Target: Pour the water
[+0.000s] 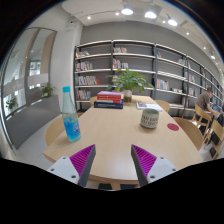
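Jaws (114, 166) gape wide, gripping nothing, short of the counter's (120, 135) near edge. Bottle (70, 116) stands at its left edge, cup (150, 118) right. Approach step; next, swing left to straddle the bottle.

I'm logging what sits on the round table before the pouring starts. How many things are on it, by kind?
Water bottle: 1
Cup: 1
Stack of books: 1
Potted plant: 1
Total: 4
The gripper is open, with nothing between its fingers.
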`<move>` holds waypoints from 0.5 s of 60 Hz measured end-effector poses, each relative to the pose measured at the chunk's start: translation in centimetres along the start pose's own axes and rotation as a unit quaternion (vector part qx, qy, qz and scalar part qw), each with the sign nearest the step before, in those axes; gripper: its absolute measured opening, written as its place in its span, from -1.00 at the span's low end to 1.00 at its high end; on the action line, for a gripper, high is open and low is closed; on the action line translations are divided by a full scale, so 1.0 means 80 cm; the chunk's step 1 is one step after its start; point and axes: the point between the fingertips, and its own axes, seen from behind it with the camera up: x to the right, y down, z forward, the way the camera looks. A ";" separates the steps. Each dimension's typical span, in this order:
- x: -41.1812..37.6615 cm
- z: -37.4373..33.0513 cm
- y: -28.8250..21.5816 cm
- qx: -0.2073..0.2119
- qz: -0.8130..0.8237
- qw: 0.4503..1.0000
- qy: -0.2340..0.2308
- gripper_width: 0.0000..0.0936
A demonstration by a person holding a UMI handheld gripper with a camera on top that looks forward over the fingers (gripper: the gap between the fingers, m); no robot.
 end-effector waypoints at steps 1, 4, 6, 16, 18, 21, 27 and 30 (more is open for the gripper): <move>-0.002 0.000 0.001 -0.001 -0.001 1.000 -0.001 0.53; -0.010 0.000 0.004 -0.003 -0.002 1.000 -0.005 0.52; -0.017 0.002 0.009 -0.006 -0.004 1.000 -0.008 0.52; -0.101 0.030 0.033 -0.022 -0.017 0.999 -0.034 0.51; -0.116 0.035 0.032 -0.022 -0.020 0.999 -0.039 0.52; -0.125 0.037 0.023 -0.023 -0.023 0.998 -0.046 0.53; -0.183 0.069 0.008 -0.011 -0.004 0.999 -0.049 0.53; -0.199 0.083 -0.002 -0.007 0.004 0.999 -0.047 0.53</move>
